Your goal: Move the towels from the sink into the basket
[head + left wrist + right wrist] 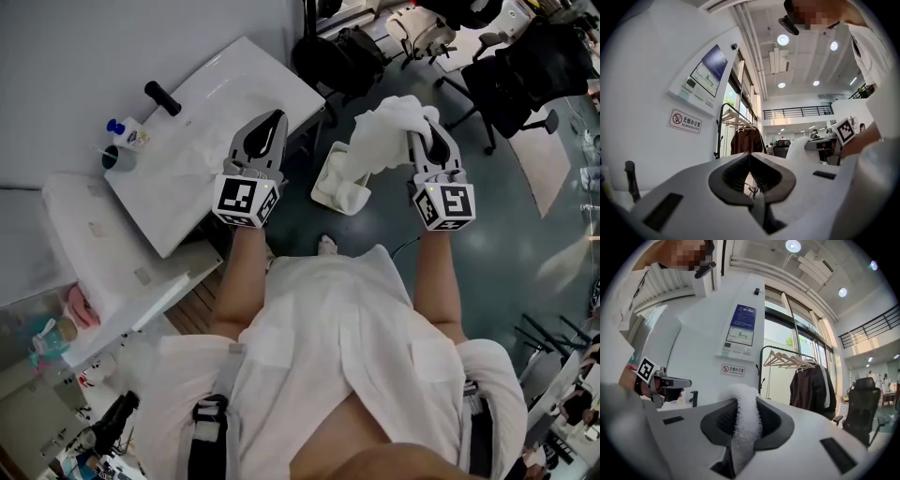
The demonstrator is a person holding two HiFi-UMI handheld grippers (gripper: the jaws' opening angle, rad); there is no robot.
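My right gripper [424, 129] is shut on a white towel [389, 131], which bunches up and hangs left of the jaws, above the basket. In the right gripper view the towel [743, 423] runs as a fluffy strip between the closed jaws of that gripper [743, 401]. The white basket [328, 178] stands on the dark floor between the two grippers, with another white towel [351, 194] inside. My left gripper [274, 122] hovers at the sink's near right corner, shut, with nothing between its jaws [750, 157]. The white sink [234, 80] has a black faucet [161, 97].
A blue-capped bottle [127, 134] and a cup [116, 157] stand at the sink's left corner. A white counter [94, 253] lies left of the person. Black office chairs [520, 75] stand at the far right. A clothes rack with a dark jacket [811, 385] stands by the window.
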